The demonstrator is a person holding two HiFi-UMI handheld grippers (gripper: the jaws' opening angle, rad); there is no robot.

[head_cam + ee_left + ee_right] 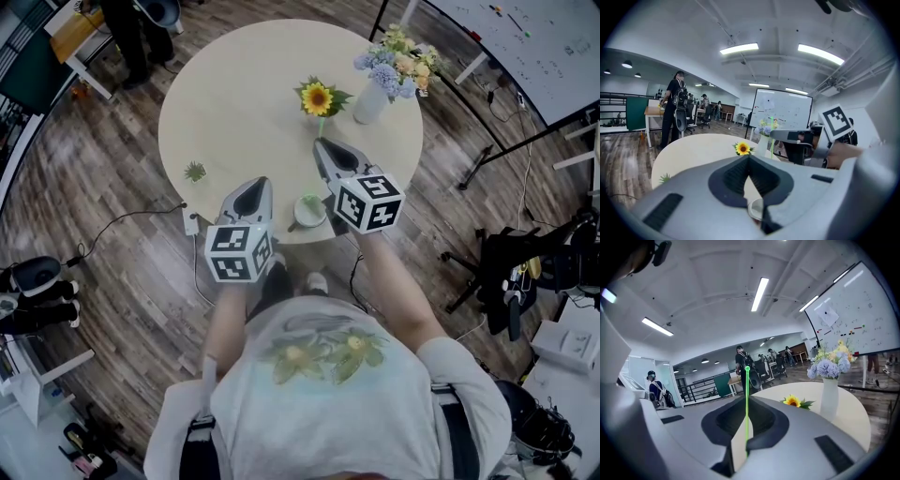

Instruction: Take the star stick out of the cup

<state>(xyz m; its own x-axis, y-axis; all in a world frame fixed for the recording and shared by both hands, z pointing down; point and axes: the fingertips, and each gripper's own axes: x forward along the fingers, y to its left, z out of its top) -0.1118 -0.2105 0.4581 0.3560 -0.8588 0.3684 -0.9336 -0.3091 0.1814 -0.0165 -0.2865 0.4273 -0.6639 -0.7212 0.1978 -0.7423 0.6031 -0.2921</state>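
Observation:
My right gripper (746, 403) is shut on the thin green star stick (747, 385), which stands upright from its jaws with a small green tip on top. It is held above the table, beyond the white cup (309, 208) at the near table edge. In the left gripper view the right gripper (774, 137) shows at the right, with the star stick (772, 140) running through its tips. My left gripper (259, 183) hovers left of the cup. Its jaws meet at the tips, and the cup's rim (754, 209) shows low in the gap under them.
On the round cream table (234, 103) lie a sunflower (317, 97) and a small green sprig (195, 172), beside a white vase of pastel flowers (373, 98). A whiteboard (534, 47) stands at the far right. An office chair (506, 272) sits to my right, and people stand far behind.

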